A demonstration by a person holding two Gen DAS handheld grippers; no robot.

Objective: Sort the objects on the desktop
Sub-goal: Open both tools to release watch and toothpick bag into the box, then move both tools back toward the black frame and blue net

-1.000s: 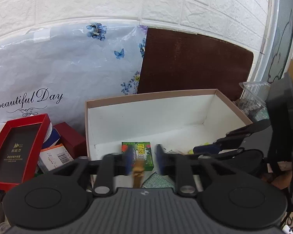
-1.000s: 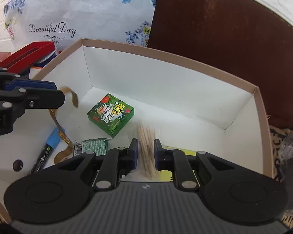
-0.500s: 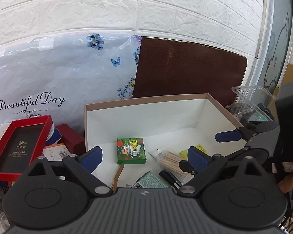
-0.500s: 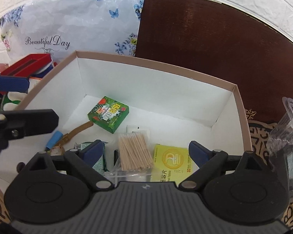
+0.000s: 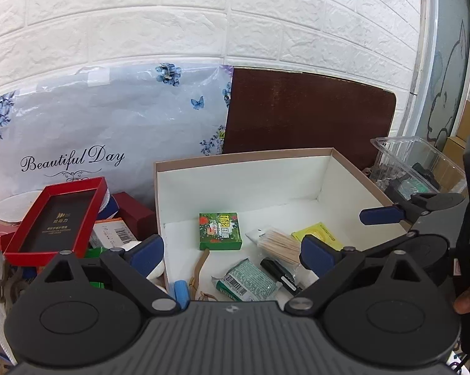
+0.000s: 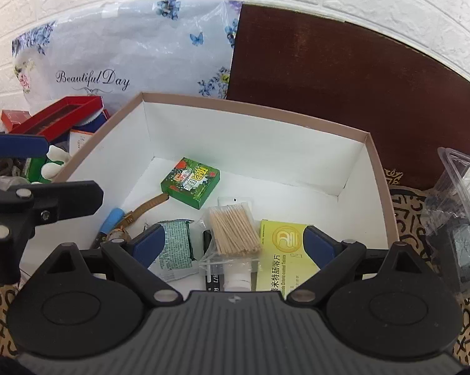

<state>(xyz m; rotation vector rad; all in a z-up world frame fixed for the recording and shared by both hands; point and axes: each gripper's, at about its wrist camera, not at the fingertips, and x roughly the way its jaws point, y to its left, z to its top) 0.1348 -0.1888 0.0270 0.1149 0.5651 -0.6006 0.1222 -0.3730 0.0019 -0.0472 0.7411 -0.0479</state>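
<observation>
Two grippers: I hold both above the near edge of the box.
Left gripper: jaws wide apart, empty.
Right gripper: jaws wide apart, empty.

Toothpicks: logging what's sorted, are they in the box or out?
In. The toothpicks lie on the box floor, between the green packet and yellow card.

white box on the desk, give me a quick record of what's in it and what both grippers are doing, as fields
container: white box, open top
contents: green carton, toothpick bundle, yellow medicine box, green foil packet, blue-capped marker, watch with brown strap
left gripper: open, empty, above the box's near edge
right gripper: open, empty, above the toothpicks
outside box, left: red tray
outside box, right: clear plastic container
</observation>
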